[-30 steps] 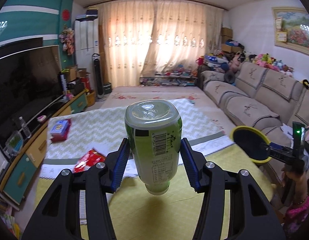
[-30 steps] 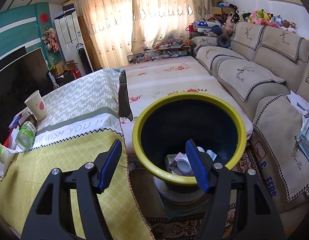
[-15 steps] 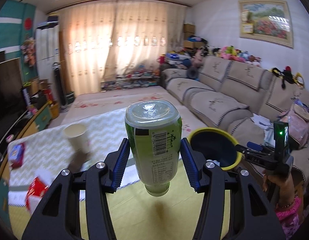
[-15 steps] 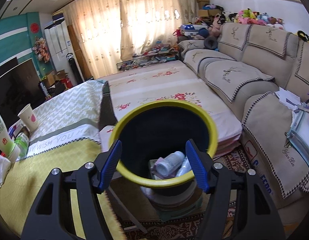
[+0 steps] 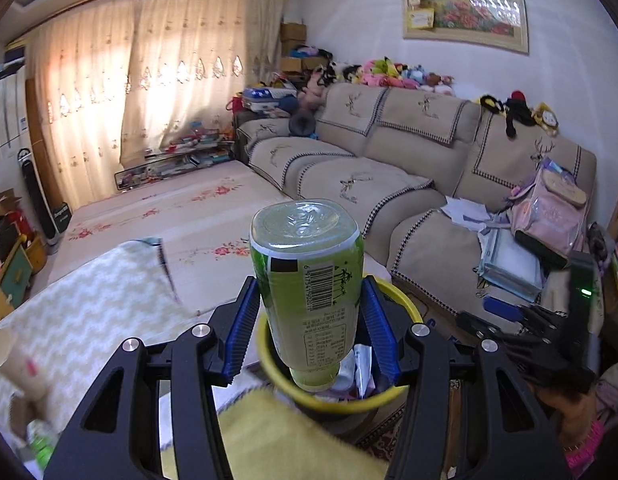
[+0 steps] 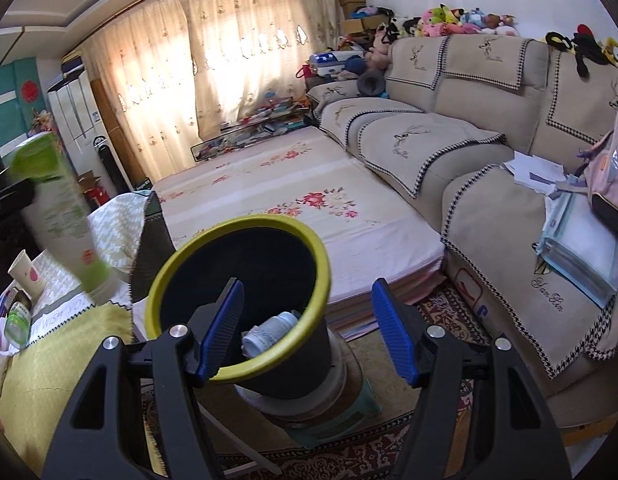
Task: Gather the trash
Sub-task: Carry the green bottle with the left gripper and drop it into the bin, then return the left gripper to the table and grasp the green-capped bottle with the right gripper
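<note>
Trash in hand is a green bottle [image 5: 309, 296], clamped cap-down between the blue pads of the left gripper [image 5: 309, 332] at the centre of the left wrist view. Its neck hangs directly in line with the mouth of the yellow-rimmed bin [image 5: 385, 394] at lower centre, which reads as a carry to the drop point, release not yet made.

Going left to right in the right wrist view: at far left the worktop [image 6: 49, 340] carries a paper cup [image 6: 25, 276] and a small lying bottle [image 6: 17, 318], both apparently awaiting collection. Above them the green bottle shows as a smeared streak, label unreadable. At centre the bin stands raised on a stool [image 6: 341, 412], presumably to bring its rim near worktop height. The right gripper [image 6: 307, 332] has its jaws parted; the left pad overlaps the bin rim in the picture, but whether it touches cannot be told. Nothing is seen pinched between them.

Hidden or unclear: bin contents are part-shadowed, with only a pale canister [image 6: 269, 330] and wrappers visible. The lower left of the left wrist view is blurred. The person's hand on the right gripper is cut off at the frame edge.
</note>
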The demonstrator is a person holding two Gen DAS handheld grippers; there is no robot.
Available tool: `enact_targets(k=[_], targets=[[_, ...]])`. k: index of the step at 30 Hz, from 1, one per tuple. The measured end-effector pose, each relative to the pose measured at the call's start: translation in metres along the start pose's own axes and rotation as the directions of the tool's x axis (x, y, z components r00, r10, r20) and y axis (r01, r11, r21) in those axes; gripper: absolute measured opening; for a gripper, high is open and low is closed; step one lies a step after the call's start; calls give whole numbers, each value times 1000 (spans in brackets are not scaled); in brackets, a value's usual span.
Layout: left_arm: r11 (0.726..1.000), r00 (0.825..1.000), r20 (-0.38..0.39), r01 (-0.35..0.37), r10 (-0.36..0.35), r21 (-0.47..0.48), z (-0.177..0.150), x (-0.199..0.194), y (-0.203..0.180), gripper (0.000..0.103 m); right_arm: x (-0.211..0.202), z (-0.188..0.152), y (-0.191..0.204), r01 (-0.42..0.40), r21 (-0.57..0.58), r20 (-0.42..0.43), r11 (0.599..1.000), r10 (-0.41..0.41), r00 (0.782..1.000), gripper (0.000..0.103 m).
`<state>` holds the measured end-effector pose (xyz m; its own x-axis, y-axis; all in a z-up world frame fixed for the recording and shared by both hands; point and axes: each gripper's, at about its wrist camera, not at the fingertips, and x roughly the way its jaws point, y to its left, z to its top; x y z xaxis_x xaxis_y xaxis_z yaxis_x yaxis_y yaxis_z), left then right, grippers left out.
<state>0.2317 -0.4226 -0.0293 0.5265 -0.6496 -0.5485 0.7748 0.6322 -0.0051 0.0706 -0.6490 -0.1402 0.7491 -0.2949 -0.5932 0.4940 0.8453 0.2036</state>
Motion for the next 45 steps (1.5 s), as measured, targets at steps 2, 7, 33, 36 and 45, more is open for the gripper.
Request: enact_targets(k=[2, 7, 33, 36, 45], targets=[[1000, 1000, -19, -9, 9, 4, 3, 26, -9, 53, 2, 1, -5, 1, 7, -5, 1000, -1, 1000, 63], [996, 995, -47, -84, 85, 12, 7, 70, -14, 66, 4, -1, -5, -12, 9, -12, 1000, 12, 1000, 63], [806, 850, -3, -501, 527, -315, -190, -266, 141, 95, -15, -22, 182, -247, -288, -89, 925, 231, 969, 64], [758, 826, -33, -532, 563, -376, -215, -289, 169, 96, -13, -30, 219, -290, -339, -120, 895, 264, 957, 64], [653, 781, -111, -582, 614, -485, -274, -328, 224, 98, -5, -52, 307, -371, -441, -203, 817, 312, 928, 64]])
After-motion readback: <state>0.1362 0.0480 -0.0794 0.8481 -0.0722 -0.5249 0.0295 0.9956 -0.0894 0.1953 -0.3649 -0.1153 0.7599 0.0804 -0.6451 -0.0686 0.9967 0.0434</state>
